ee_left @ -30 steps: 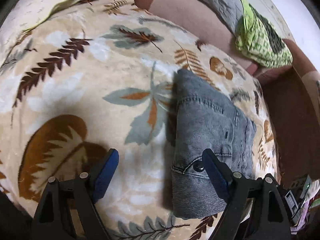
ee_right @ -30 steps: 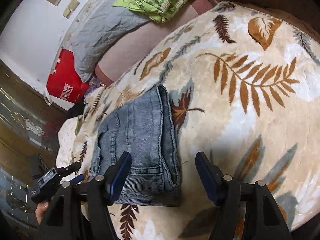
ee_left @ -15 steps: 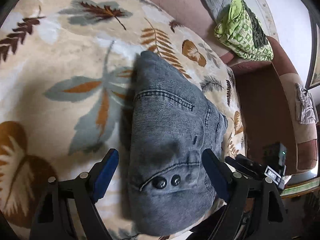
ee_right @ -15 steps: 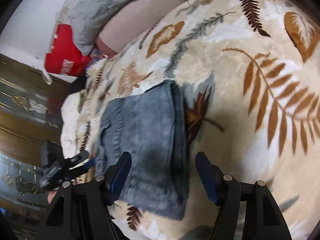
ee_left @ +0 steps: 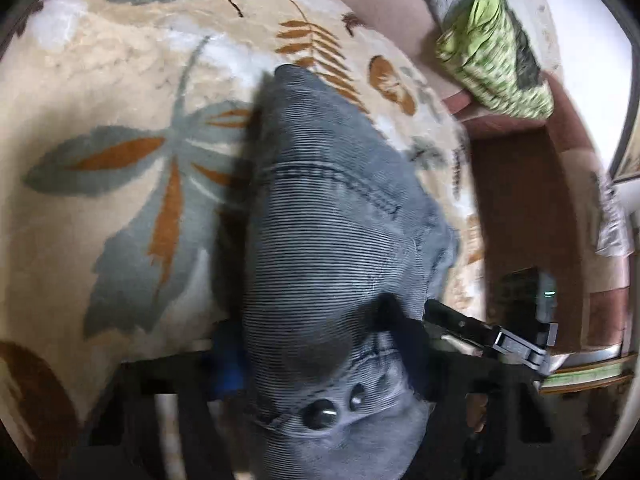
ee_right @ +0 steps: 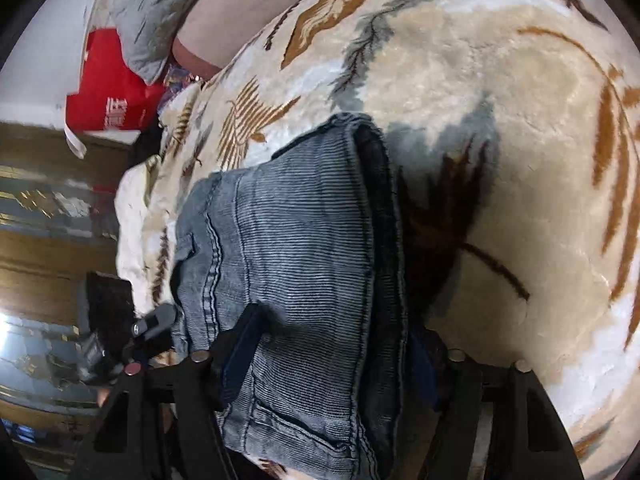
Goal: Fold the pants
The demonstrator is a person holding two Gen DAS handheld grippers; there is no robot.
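The folded grey-blue denim pants (ee_left: 332, 248) lie on a cream leaf-patterned blanket (ee_left: 120, 80). In the left wrist view my left gripper (ee_left: 320, 356) is closing around the waistband end with its two dark buttons; the jaws press into the cloth on both sides. In the right wrist view the pants (ee_right: 296, 248) fill the gap of my right gripper (ee_right: 332, 360), whose blue fingers (ee_right: 244, 344) pinch the folded stack near its thick right edge. The left view is motion-blurred.
A green patterned cloth (ee_left: 496, 52) and a grey pillow (ee_right: 148, 8) lie at the back of the brown sofa. A red bag (ee_right: 108, 92) stands beside it. The blanket's edge drops off just past the pants; each view shows the other gripper there.
Both grippers have moved forward over the pants and narrowed from wide open to closed on the cloth. The pants now sit between both pairs of fingers.
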